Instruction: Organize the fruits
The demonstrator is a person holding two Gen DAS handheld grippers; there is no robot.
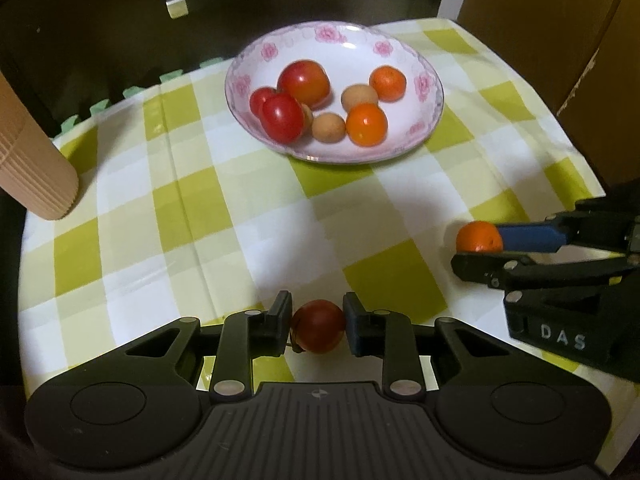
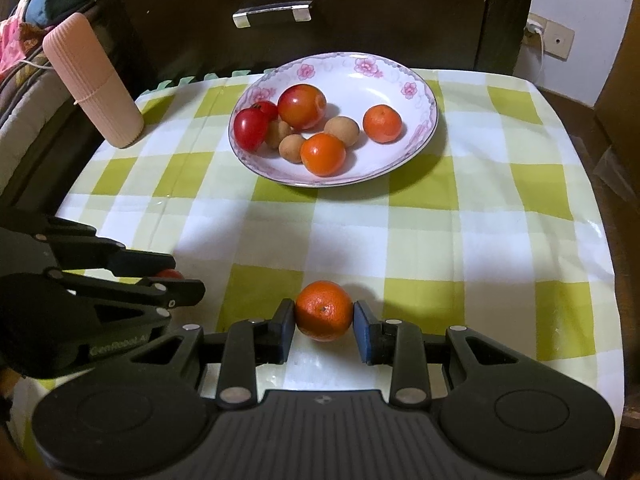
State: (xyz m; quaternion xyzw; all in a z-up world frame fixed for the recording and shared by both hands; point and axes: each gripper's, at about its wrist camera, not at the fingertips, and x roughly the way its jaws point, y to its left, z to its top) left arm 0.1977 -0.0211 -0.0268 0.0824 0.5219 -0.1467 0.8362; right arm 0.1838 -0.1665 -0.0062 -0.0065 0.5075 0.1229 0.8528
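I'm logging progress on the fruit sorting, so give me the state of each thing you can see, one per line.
Left gripper: shut on a dark red tomato.
Right gripper: shut on a small orange mandarin.
White floral-rimmed plate: upright on the cloth, holding three red tomatoes, two mandarins and tan round fruits.
Green-and-white checked tablecloth: spread flat.
Pink ribbed cylinder: standing, leaning.
Dark drawer with a metal handle: closed.
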